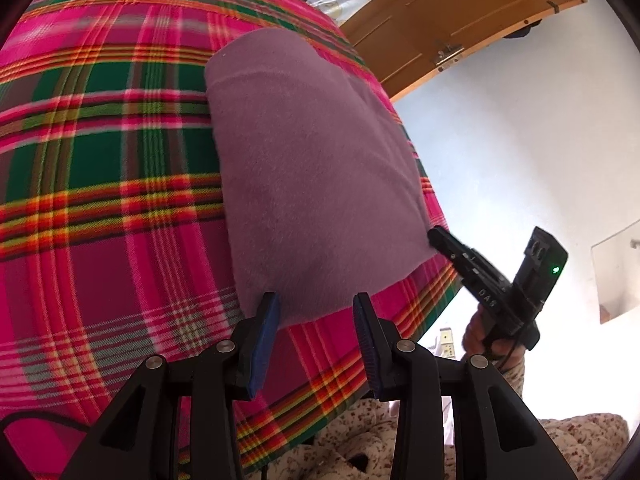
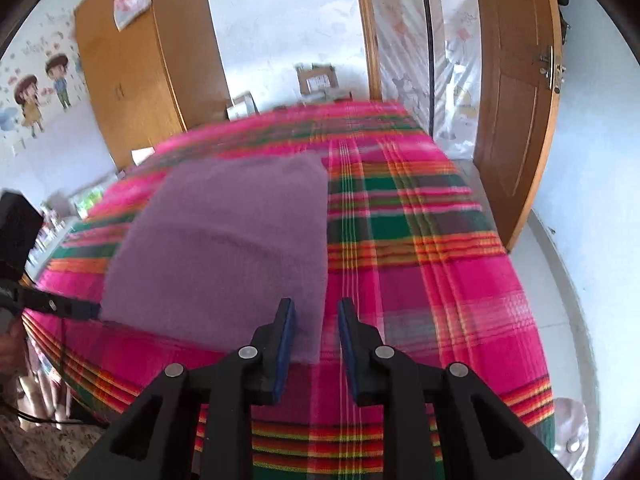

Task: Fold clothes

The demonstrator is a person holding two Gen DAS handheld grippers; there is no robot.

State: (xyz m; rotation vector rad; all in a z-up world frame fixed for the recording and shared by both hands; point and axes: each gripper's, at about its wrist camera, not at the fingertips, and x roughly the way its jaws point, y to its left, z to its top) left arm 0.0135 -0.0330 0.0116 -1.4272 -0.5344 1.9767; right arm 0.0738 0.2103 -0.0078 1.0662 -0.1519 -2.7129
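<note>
A purple cloth (image 1: 316, 168) lies folded into a flat rectangle on a pink and green plaid bedspread (image 1: 100, 184). My left gripper (image 1: 316, 305) is open at the cloth's near edge, with nothing held between its blue pads. In the left wrist view my right gripper (image 1: 435, 237) points its tip at the cloth's right corner. In the right wrist view the purple cloth (image 2: 224, 248) fills the middle left. My right gripper (image 2: 316, 308) stands open over the cloth's near right corner. The left gripper (image 2: 93, 310) shows at the left, touching the near left corner.
The plaid bedspread (image 2: 440, 264) drops off at the bed's edge near both grippers. A hand (image 1: 478, 334) holds the right gripper. A floral quilt (image 1: 360, 448) lies below the bed edge. A wooden door (image 2: 516, 120) and a wardrobe (image 2: 132, 92) stand behind the bed.
</note>
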